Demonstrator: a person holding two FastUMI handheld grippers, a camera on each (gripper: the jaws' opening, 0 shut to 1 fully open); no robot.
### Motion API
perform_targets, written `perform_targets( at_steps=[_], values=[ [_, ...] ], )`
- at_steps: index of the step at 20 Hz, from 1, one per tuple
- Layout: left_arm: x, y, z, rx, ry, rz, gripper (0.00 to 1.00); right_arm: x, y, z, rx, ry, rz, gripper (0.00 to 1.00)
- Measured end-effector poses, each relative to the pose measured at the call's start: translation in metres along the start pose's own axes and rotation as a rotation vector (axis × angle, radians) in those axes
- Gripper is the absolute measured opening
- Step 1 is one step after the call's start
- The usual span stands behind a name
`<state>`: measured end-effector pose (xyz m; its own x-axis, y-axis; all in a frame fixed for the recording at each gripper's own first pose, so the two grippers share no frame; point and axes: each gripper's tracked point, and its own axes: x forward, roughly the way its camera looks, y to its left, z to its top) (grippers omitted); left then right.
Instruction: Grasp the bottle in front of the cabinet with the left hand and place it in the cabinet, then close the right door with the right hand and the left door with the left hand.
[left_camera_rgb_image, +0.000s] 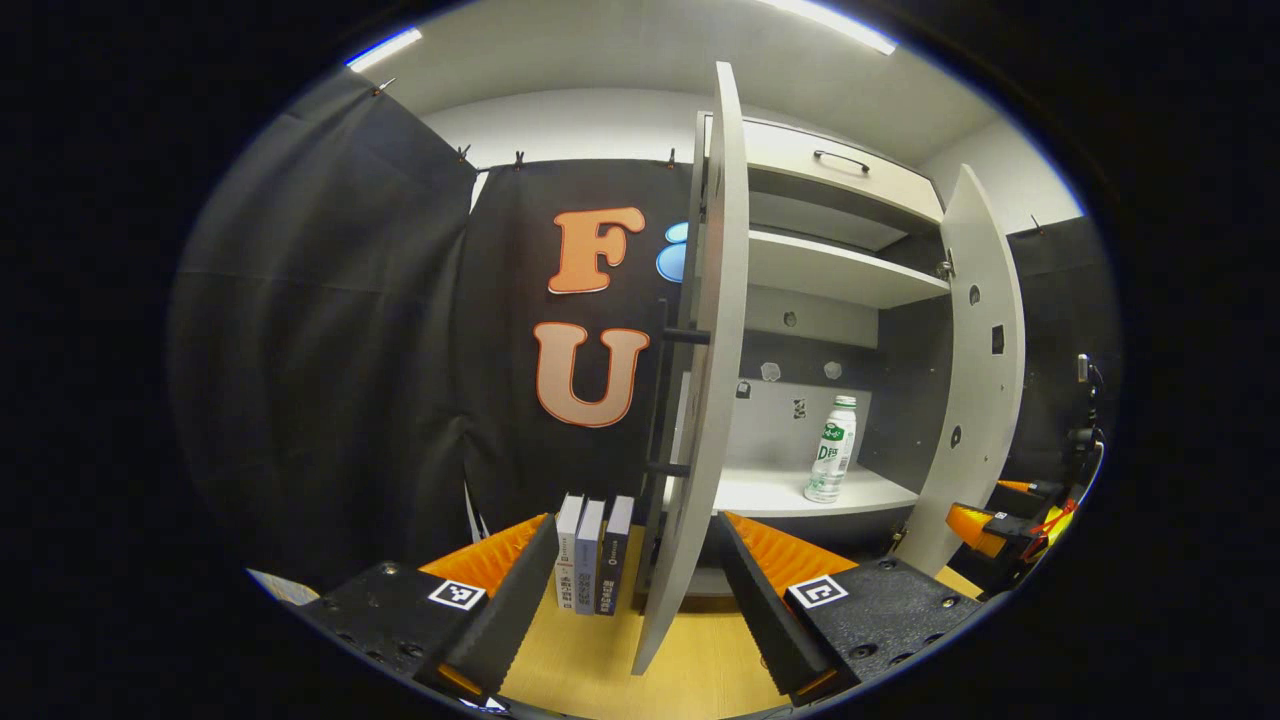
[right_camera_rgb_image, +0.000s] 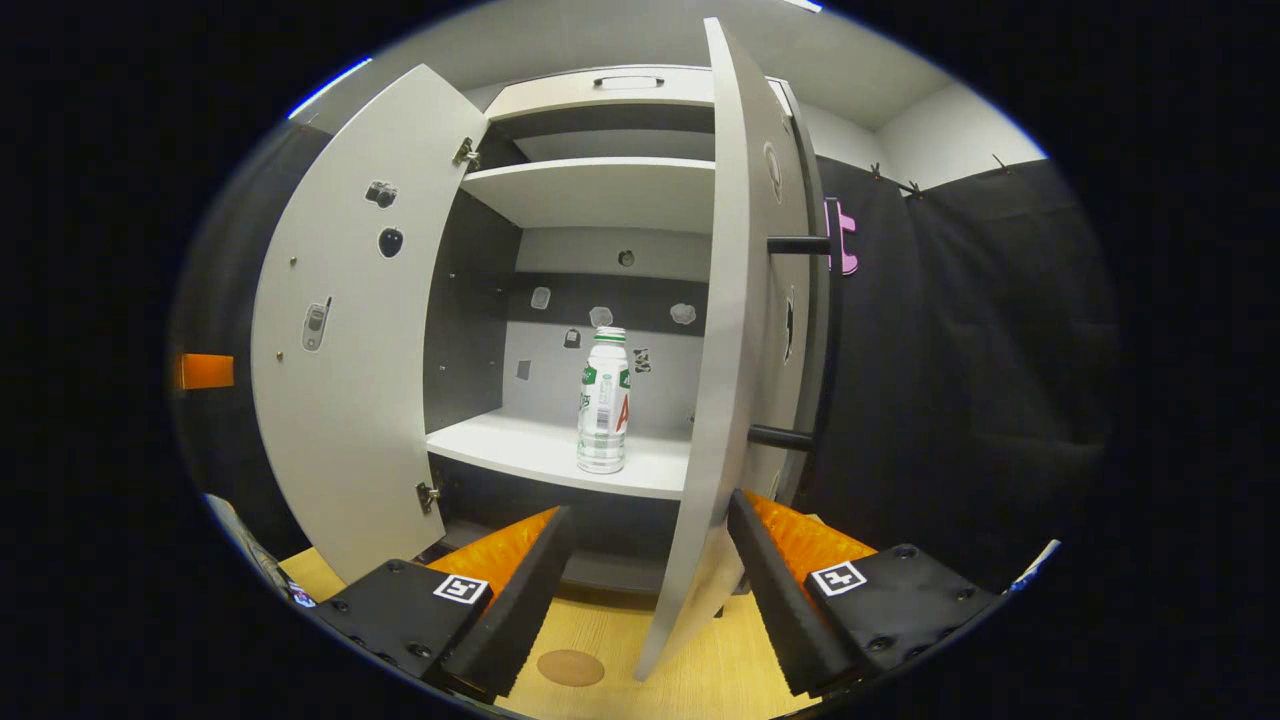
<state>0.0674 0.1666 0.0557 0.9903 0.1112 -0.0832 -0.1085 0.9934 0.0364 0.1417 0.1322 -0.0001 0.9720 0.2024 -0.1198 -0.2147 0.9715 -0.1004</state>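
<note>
bottle: white plastic bottle with green label (right_camera_rgb_image: 604, 400) is standing upright on the grey cabinet's lower shelf (right_camera_rgb_image: 540, 452) | grippers: left gripper (left_camera_rgb_image: 638, 590) and right gripper (right_camera_rgb_image: 648, 585) are both gaping wide, empty, each straddling a door edge | risk: right door (right_camera_rgb_image: 722, 330) is likely swinging into the bottle if pushed hard, since it sits near the shelf front

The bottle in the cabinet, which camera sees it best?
The right gripper view: the bottle stands upright on the cabinet shelf, near the middle and fairly large. The left gripper view shows it smaller, off to the side between the open doors.
</note>
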Motion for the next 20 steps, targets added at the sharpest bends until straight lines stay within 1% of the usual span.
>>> perform_targets(
  at_steps=[1, 2, 4, 5, 6, 8, 9, 10, 11, 12, 14, 15, 17, 18, 20],
  values=[
    [0.001, 0.002, -0.002, 0.001, 0.002, 0.002, 0.93, 0.003, 0.009, 0.001, -0.002, -0.001, 0.017, 0.94],
    [0.002, 0.005, -0.003, 0.002, 0.003, 0.005, 0.95, 0.005, 0.019, 0.001, 0.000, -0.001, 0.041, 1.00],
    [0.001, 0.010, -0.006, 0.000, 0.007, 0.011, 0.95, 0.009, 0.044, 0.002, 0.008, 0.001, 0.104, 1.00],
    [0.002, 0.012, -0.007, -0.001, 0.011, 0.015, 0.95, 0.012, 0.050, 0.002, 0.012, 0.001, 0.115, 0.94],
    [0.003, 0.015, -0.009, -0.004, 0.013, 0.019, 0.95, 0.014, 0.055, 0.001, 0.016, 0.004, 0.121, 0.94],
    [0.005, 0.021, -0.009, -0.004, 0.015, 0.026, 0.95, 0.016, 0.056, 0.002, 0.029, 0.007, 0.125, 0.94],
    [0.005, 0.023, -0.009, -0.002, 0.016, 0.030, 0.93, 0.015, 0.054, 0.002, 0.031, 0.007, 0.123, 0.94],
    [0.006, 0.026, -0.011, -0.001, 0.017, 0.034, 0.93, 0.015, 0.052, 0.003, 0.027, 0.005, 0.117, 0.97],
    [0.009, 0.028, -0.012, -0.001, 0.018, 0.037, 0.93, 0.016, 0.050, 0.004, 0.023, 0.003, 0.113, 0.94],
    [0.010, 0.029, -0.014, -0.003, 0.019, 0.038, 0.95, 0.016, 0.049, 0.005, 0.019, 0.001, 0.110, 0.94],
    [0.013, 0.032, -0.016, -0.011, 0.021, 0.037, 0.95, 0.013, 0.048, 0.008, 0.015, -0.003, 0.107, 0.94],
    [0.014, 0.032, -0.017, -0.013, 0.023, 0.036, 0.93, 0.011, 0.047, 0.010, 0.014, -0.006, 0.105, 0.94],
    [0.015, 0.037, -0.021, -0.011, 0.027, 0.044, 0.95, 0.008, 0.042, 0.017, 0.012, -0.016, 0.095, 0.94],
    [0.016, 0.039, -0.021, -0.009, 0.028, 0.049, 0.95, 0.006, 0.040, 0.020, 0.012, -0.022, 0.090, 0.97],
    [0.015, 0.045, -0.021, -0.009, 0.024, 0.059, 0.95, 0.001, 0.033, 0.028, 0.019, -0.034, 0.081, 0.97]
  ],
)
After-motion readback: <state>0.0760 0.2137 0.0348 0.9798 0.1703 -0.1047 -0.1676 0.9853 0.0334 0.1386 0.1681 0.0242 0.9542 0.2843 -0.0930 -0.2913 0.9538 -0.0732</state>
